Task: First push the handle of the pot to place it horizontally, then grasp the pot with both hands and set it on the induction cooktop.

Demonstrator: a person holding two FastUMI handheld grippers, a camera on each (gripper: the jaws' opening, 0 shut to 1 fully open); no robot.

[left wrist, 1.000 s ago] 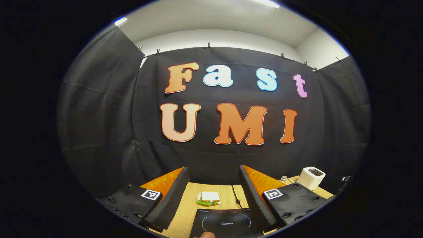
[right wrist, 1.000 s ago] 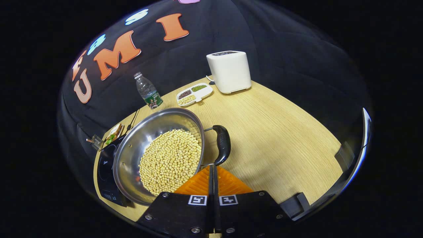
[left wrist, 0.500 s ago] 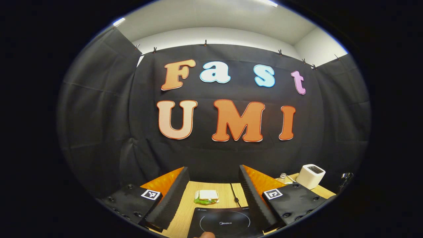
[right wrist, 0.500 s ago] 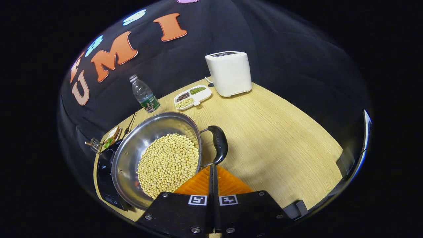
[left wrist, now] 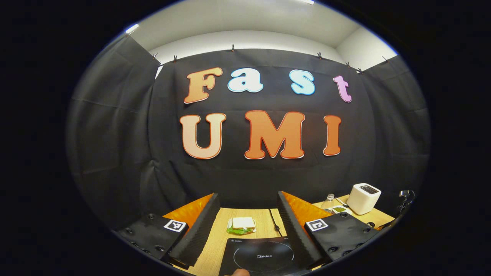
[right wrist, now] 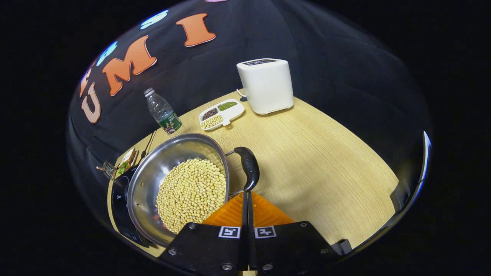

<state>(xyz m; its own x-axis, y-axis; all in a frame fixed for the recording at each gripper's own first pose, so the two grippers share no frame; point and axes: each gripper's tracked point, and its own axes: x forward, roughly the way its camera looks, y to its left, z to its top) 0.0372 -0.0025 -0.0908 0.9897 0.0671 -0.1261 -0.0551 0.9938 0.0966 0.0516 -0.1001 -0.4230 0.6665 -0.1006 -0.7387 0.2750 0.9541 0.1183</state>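
Your right gripper [right wrist: 246, 196], fingers together, meets the handle [right wrist: 248, 169]; the bean-laden pot [right wrist: 177, 184] looks heavy—grip both sides; left gripper [left wrist: 247, 218] fingers apart.

In the left gripper view, the left gripper [left wrist: 247, 214] sits low in the frame, level and aimed forward, its jaws spread wide with a broad gap between the two fingers [left wrist: 195, 230]. A fingertip of the person's hand [left wrist: 241, 272] peeks in at the bottom edge. In the right gripper view, the right gripper [right wrist: 246, 207] points down from the bottom centre, jaws pressed together with nothing between them.
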